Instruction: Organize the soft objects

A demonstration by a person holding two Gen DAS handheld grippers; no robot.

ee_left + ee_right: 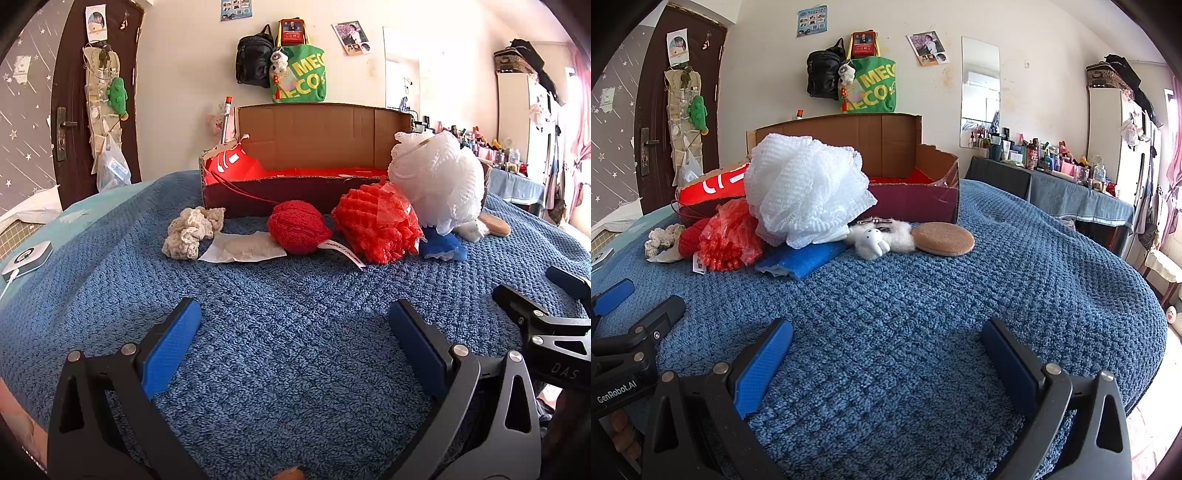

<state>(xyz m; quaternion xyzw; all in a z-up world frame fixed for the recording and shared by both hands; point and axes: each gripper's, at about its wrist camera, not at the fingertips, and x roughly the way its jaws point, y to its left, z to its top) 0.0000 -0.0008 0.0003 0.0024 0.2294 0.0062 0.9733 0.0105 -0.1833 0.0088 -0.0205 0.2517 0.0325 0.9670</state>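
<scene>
The soft objects lay in a row on the blue knitted blanket (295, 295), directly in front of the open brown cardboard box with a red lining (317, 147). From one end of the row to the other these were: a cream crocheted scrunchie (192, 230), a flat white sachet (243, 249), a red fuzzy knitted ball with a label (297, 225), a red ruffled mesh sponge (376, 225), a large white mesh bath pouf (805, 192), a blue sponge pad (801, 260), a small white plush figure (873, 242) and a round tan powder puff (943, 240). The pouf rested on top of the blue pad and leaned on the red mesh sponge.

The left gripper (295, 347) and the right gripper (886, 362) were each spread wide with nothing between the pads, side by side, well short of the row and angled down toward the blanket.

Risks from this position:
- Lifting the blue pad first would likely topple the pouf, because the pouf rested on it.
- A low approach could snag the blanket's loops in the pads.
- The red cord trailing from the box, apparently attached to the knitted ball, could catch on the box's near wall.
- The thin sachet could slip from a shallow pinch.
</scene>
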